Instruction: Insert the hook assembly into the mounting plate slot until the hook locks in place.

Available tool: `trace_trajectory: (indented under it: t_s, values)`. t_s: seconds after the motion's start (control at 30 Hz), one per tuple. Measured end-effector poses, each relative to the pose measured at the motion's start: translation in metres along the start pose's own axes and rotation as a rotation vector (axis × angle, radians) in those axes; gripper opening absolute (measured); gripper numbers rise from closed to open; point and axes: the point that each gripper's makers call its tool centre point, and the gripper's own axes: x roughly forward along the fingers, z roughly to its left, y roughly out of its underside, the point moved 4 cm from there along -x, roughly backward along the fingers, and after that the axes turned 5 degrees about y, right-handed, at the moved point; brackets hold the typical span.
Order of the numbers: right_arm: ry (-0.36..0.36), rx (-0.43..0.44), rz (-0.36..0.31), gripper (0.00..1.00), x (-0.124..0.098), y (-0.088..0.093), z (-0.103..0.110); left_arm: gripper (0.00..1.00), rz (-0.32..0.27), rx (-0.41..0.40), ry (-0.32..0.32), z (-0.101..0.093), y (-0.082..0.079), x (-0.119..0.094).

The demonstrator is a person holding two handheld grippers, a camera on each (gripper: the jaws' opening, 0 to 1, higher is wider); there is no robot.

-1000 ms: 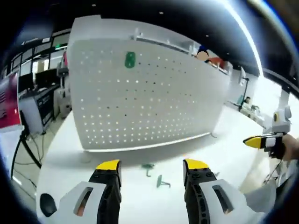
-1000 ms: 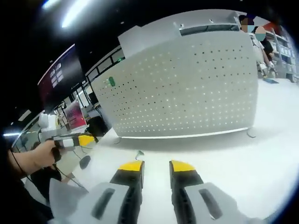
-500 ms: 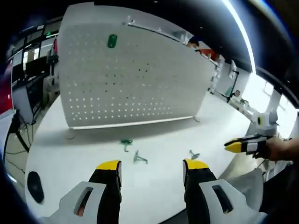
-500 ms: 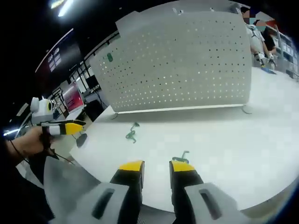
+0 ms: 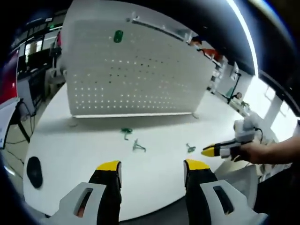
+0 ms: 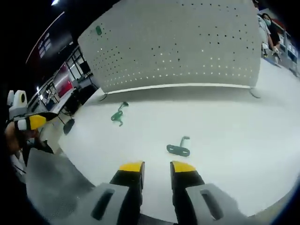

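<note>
left gripper view: three green hooks [image 5: 126,133], one pegboard [image 5: 136,75].

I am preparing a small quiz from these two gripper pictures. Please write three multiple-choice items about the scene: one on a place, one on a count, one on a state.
1. Where is the small green oval piece?
A. on the white round table
B. high on the white perforated metal board
C. between the right gripper's jaws

2. How many small green metal hooks lie on the white table in the left gripper view?
A. one
B. three
C. five

3. How do the yellow-tipped jaws of the right gripper stand?
A. apart, holding nothing
C. shut on a hook
B. pressed on the board

Answers:
1 B: it sits near the board's upper edge.
2 B: one at, one at, one at.
3 A: bare table shows between them, and the nearest hook lies ahead, untouched.
</note>
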Motion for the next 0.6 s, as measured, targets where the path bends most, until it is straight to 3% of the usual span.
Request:
trace_trajectory:
  t_s: [0.17,0.33,0.6]
  values:
    - [0.065,0.014,0.022,0.21,0.019,-0.002,-0.006,0.53,-0.019,-0.009,-0.016,0.013,0.0,-0.005]
    - [0.123,0.142,0.038,0.23,0.033,-0.005,-0.012,0.53,-0.023,-0.018,-0.008,0.019,-0.001,-0.007]
    - [0.209,0.155,0.008,0.25,0.046,-0.01,-0.02,0.51,-0.051,-0.042,-0.003,0.032,-0.004,-0.014]
